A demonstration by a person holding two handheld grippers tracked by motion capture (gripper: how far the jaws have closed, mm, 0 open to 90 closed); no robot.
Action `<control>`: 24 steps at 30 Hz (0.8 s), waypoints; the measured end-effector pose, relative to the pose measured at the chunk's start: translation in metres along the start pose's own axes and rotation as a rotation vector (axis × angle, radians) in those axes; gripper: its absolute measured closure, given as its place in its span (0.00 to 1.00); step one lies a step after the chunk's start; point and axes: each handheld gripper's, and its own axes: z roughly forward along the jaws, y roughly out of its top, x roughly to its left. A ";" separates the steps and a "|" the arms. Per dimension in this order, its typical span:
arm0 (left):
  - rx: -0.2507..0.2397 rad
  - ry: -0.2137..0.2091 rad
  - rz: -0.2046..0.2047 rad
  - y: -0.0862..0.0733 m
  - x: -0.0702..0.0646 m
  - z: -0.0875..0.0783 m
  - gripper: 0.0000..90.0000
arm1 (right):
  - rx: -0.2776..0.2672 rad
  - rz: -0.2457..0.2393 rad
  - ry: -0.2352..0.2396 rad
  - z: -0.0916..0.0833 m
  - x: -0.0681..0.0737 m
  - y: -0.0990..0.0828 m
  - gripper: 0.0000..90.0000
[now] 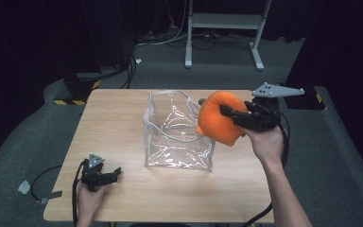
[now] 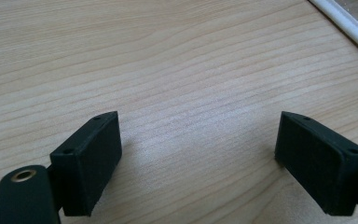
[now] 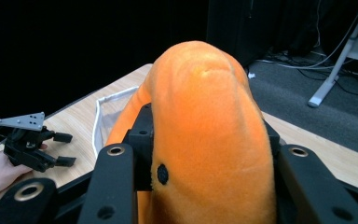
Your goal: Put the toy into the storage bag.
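Note:
An orange plush toy (image 1: 217, 120) hangs in the air at the right rim of a clear plastic bag (image 1: 179, 130) that stands open-topped on the wooden table (image 1: 118, 118). My right gripper (image 1: 227, 113) is shut on the toy, its jaws pressing into both sides. The right gripper view has the orange plush toy (image 3: 205, 130) bulging up between the two black jaws, with a small black eye on it. My left gripper (image 1: 116, 172) rests on the table near the front left, held by a hand, jaws open. Its fingers (image 2: 88, 161) stand wide apart over bare wood.
The bag's white rim (image 3: 98, 116) lies behind the toy. A white table frame (image 1: 224, 28) stands on the grey floor beyond the table. Cables (image 1: 127, 68) run across the floor at the back left. Bare wood stretches left of the bag.

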 end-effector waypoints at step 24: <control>0.000 0.000 0.000 0.000 0.000 0.000 0.16 | 0.018 -0.025 0.083 0.057 0.025 0.029 0.63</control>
